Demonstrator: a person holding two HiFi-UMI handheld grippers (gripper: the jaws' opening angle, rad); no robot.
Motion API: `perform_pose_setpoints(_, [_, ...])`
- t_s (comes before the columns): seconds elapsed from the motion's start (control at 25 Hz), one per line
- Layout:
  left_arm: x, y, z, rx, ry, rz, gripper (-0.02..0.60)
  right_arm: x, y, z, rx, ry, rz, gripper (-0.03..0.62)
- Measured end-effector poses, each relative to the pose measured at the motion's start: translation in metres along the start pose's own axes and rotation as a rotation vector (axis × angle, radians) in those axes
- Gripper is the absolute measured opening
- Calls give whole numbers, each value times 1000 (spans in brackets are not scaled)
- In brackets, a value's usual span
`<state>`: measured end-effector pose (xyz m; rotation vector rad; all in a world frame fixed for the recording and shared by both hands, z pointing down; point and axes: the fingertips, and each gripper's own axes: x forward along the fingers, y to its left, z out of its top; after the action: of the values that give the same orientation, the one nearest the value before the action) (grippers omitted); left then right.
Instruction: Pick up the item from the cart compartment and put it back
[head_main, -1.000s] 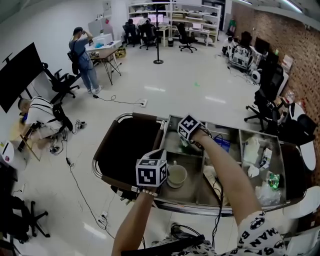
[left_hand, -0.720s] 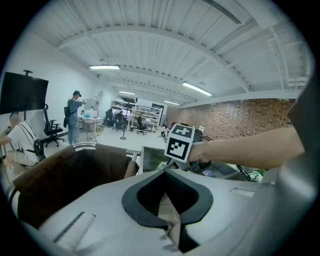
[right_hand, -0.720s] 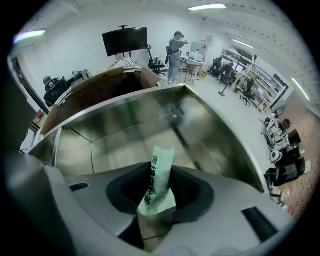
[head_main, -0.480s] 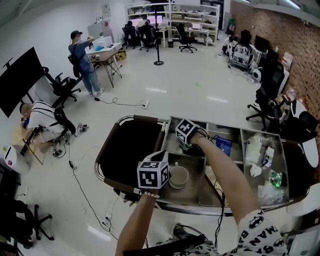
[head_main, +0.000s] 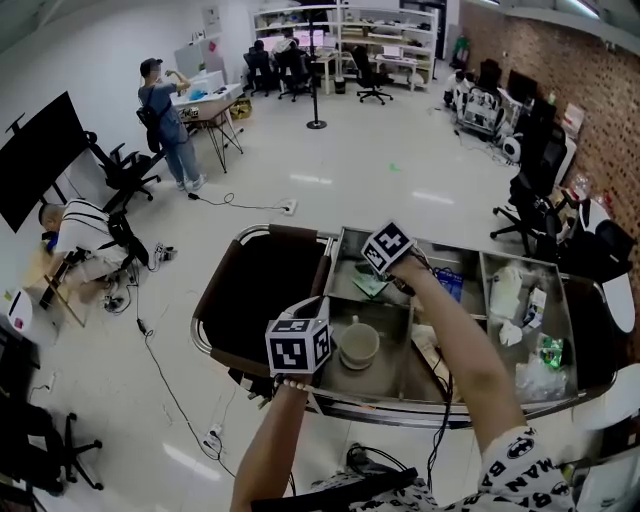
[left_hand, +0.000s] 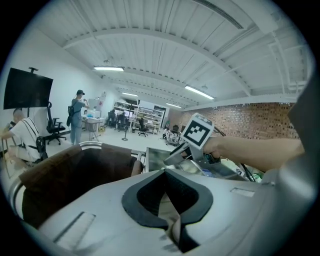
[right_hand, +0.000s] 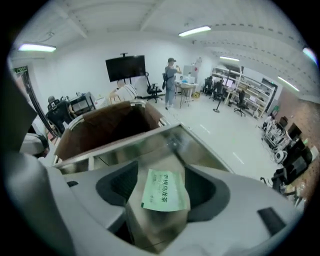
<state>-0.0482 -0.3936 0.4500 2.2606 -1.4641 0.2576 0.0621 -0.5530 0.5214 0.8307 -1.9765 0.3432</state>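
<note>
Worker in a white short-sleeved shirt (head_main: 515, 455) printed with bold black lettering; a thin black cable (head_main: 436, 435) trails by the right arm. The grey left tongs (left_hand: 169, 200) and right tongs (right_hand: 160, 192), black-lined inside, each carry a white cube (head_main: 298, 347) with black square markers.

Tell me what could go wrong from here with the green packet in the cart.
1. The right hand-held gripper has its jaws opening with the green packet between them; the packet might cling to a pad and lift back out.
2. That gripper's black cable seems to hang across the cart rim and may snag when the arm pulls away.
</note>
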Motion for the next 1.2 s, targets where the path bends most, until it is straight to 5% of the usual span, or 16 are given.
perform_pose_setpoints(0.12, [-11,2,1,-7,-25,1,0,-38,14,17,49,-163,32,304])
perform_pose_setpoints(0.2, [-20,1,3,-12,-46,-2,0,-71,22,26,99,-301,36,166])
perform_pose_setpoints(0.24, [-25,-1,2,-12,-55,-3,0,-88,25,28,122,-366,26,45])
perform_pose_setpoints(0.28, [-29,-3,2,-9,-61,-3,0,-104,29,28,137,-421,15,12])
perform_pose_setpoints(0.72, [-77,-20,-3,53,-168,3,0,-250,110,-12,89,-810,-134,11])
perform_pose_setpoints(1.2, [-129,-44,-47,59,-191,-13,0,-268,193,-104,158,-870,-163,11])
